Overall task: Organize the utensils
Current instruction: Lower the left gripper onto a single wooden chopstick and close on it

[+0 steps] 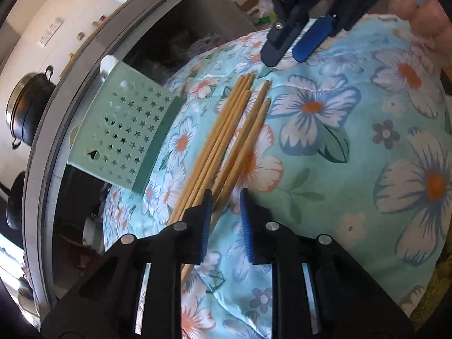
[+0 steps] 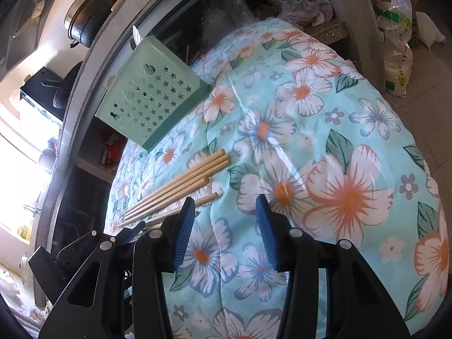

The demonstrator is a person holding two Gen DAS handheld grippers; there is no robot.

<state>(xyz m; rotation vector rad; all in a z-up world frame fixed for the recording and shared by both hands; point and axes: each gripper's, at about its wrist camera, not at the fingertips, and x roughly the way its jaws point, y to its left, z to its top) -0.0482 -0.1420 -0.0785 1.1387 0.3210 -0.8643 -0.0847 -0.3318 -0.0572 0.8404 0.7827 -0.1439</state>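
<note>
Several wooden chopsticks (image 1: 226,138) lie in a loose bundle on the floral cloth (image 1: 339,155). My left gripper (image 1: 226,195) is open, with its fingers over the near ends of the chopsticks; some sticks pass between and under the left finger. A pale green utensil holder (image 1: 124,132) with star-shaped holes lies on its side at the cloth's left edge. My right gripper (image 2: 226,206) is open and empty, just right of the chopsticks' (image 2: 180,186) thick ends. The holder (image 2: 147,96) lies beyond them. The right gripper also shows in the left wrist view (image 1: 288,53), hovering past the chopstick tips.
A grey curved rim (image 1: 45,147) runs along the left of the cloth, with dark shelves behind it. A black pot (image 2: 90,17) hangs on the wall at the left. Plastic bags (image 2: 395,45) stand on the floor at the right.
</note>
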